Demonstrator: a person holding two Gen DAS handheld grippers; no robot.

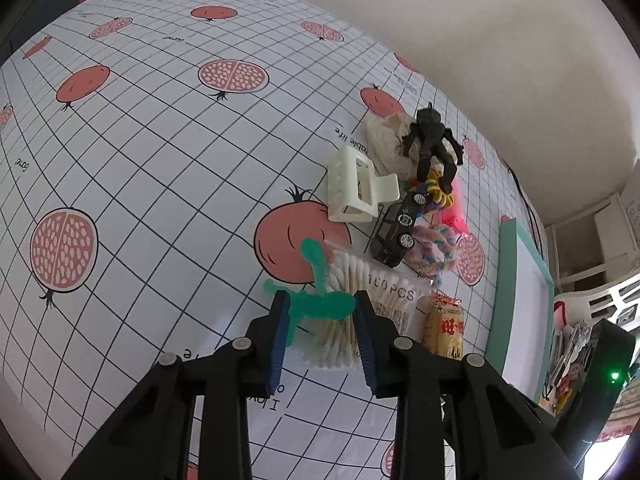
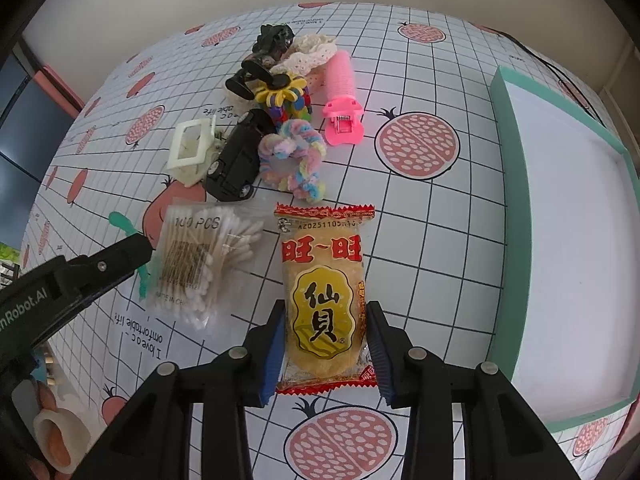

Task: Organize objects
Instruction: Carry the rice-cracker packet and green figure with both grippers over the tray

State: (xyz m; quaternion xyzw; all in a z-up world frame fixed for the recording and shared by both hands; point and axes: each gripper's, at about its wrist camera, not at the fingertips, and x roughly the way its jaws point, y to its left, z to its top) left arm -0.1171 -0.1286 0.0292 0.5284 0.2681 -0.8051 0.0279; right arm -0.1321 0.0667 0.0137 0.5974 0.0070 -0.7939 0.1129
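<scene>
Left tool [image 1: 322, 306]: pointed steeply down at the counter [image 1: 160, 152], its blue pads set narrowly on either side of a translucent green rubbery figure [image 1: 316, 300]. The pads appeared to touch the figure's body, though whether they gripped it firmly could not be told. The figure lay partly across a clear bag of cotton swabs [image 1: 360, 304] marked "100 PCS".

Right tool [image 2: 326, 344]: likewise pointed down, its jaws standing part open astride the lower half of a red-and-yellow rice cracker packet [image 2: 326, 288]. Both pads sat against the packet's sides; the packet lay flat on the counter.

In the right wrist view the swab bag lay just beside the packet on its left, with the left tool's black finger reaching in at the bag's left side.

Beyond these, further up the counter, the remaining items sat in a loose cluster:
- a black toy car [image 2: 236, 168], touching a cream hair claw [image 2: 192, 152] on its left
- a pastel twisted hair tie [image 2: 292, 156] touching the car's right
- a pink hair clip with roller [image 2: 342, 108], slightly apart to the right
- a multicoloured coil tie [image 2: 286, 98]
- a black action figure [image 1: 432, 140] resting on a piece of cream lace [image 2: 312, 54], farthest back.

A teal-rimmed white tray [image 2: 504, 184] stood along the counter's right edge.
</scene>
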